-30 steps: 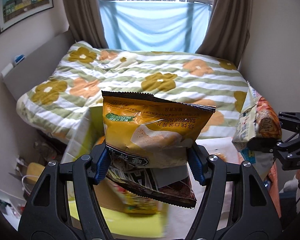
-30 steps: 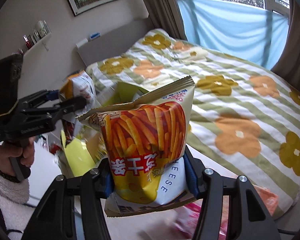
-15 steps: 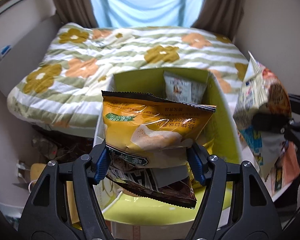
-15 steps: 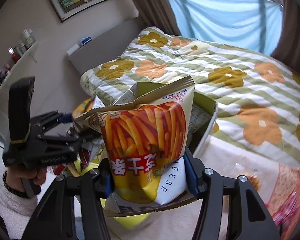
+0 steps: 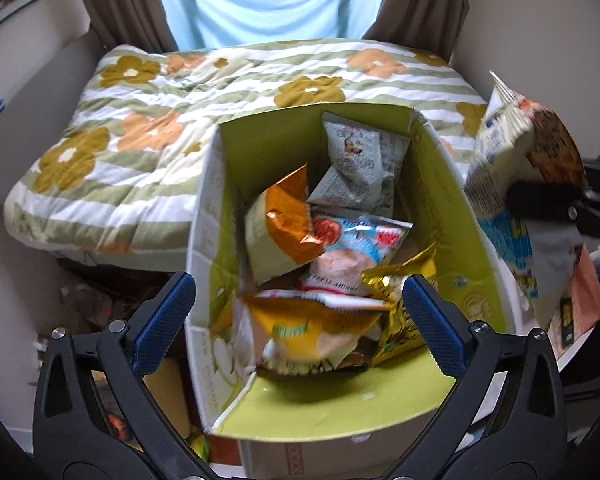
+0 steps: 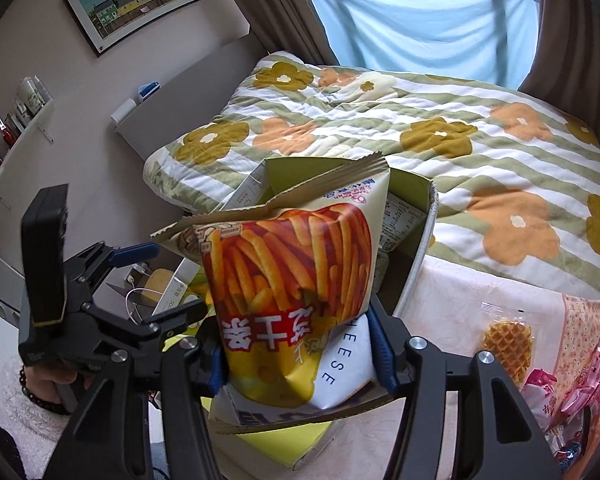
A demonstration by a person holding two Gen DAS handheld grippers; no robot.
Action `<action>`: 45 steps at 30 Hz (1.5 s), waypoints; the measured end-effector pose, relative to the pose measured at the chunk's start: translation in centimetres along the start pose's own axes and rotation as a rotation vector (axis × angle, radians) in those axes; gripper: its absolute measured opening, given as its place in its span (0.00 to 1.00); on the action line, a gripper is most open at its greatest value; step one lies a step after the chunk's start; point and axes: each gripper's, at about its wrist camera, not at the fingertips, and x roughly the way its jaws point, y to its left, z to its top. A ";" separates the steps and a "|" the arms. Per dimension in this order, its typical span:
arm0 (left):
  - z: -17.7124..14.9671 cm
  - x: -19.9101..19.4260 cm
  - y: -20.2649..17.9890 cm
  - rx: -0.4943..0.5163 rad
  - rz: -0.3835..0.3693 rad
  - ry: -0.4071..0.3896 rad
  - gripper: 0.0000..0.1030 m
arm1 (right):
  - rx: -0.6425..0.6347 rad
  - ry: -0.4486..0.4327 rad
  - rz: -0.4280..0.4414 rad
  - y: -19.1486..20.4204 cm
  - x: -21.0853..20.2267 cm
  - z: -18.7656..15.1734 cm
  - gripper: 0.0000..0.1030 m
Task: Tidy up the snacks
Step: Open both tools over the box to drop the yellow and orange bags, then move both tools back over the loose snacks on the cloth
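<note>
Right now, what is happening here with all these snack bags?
A person with a gripper in each hand is packing snacks into a green-lined box. The left gripper is opening, and its yellow chip bag is dropping onto the bags already inside. The right gripper holds a cheese fries bag beside the box, not yet dropped.

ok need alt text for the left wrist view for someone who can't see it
The left gripper hangs with its jaws opening above a green-lined cardboard box, where a yellow barbecue chip bag lies blurred on other snack packets. To the right, the right gripper grips a fries snack bag; a flowered quilt lies beyond.
</note>
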 end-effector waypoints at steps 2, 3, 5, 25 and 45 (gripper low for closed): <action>-0.6 -0.3 0.3 0.000 -0.006 0.000 1.00 | -0.012 0.011 0.002 0.4 0.5 -0.1 0.51; -0.8 -0.4 0.6 0.000 -0.004 0.003 1.00 | -0.024 0.023 0.001 0.8 1.0 -0.1 0.51; -1.0 -0.5 0.9 -0.003 0.007 0.007 1.00 | -0.040 0.040 -0.007 1.2 1.7 -0.3 0.51; -2.5 -1.9 1.7 -0.069 0.012 -0.010 1.00 | 0.029 0.007 -0.017 1.1 1.2 -2.7 0.98; 3.0 -4.9 -12.1 0.186 -0.271 -0.147 1.00 | 0.284 -0.206 -0.388 -7.9 -16.5 -9.1 0.98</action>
